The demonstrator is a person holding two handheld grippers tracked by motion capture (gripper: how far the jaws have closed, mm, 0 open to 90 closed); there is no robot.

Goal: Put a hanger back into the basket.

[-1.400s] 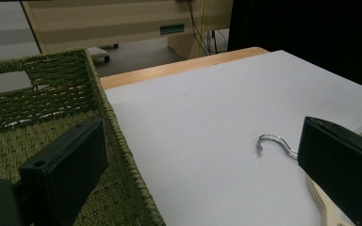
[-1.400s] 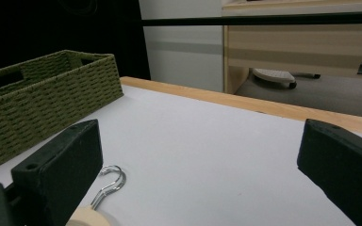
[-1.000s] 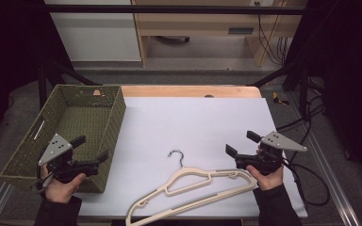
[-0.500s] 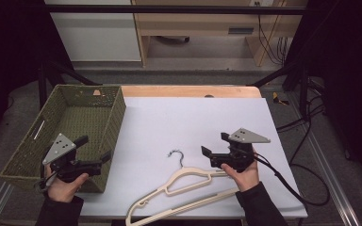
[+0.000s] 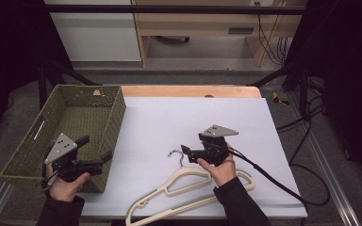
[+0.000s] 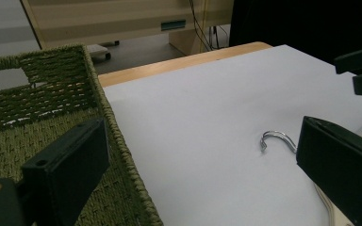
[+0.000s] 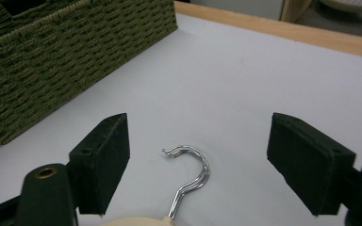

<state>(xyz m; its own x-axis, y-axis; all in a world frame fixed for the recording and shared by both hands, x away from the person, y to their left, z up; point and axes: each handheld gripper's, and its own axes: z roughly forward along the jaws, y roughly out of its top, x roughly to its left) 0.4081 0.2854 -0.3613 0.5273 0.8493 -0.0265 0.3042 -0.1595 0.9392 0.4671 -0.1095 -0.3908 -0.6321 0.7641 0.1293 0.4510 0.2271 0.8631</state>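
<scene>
Lying on the white table (image 5: 193,117), the cream hanger (image 5: 188,190) sat well right of the green woven basket (image 5: 70,117), its metal hook (image 7: 191,174) pointing away from the person. The right gripper (image 5: 185,149) hovered over that hook, jaws spread and just closing, nothing pinched. The left gripper (image 5: 107,156) rested beside the basket's near corner, jaws spread

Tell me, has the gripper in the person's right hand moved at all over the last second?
Yes. The right gripper has slid leftward from the white sheet's right edge to the hanger's hook, its jaws closing a little, still open.
</scene>
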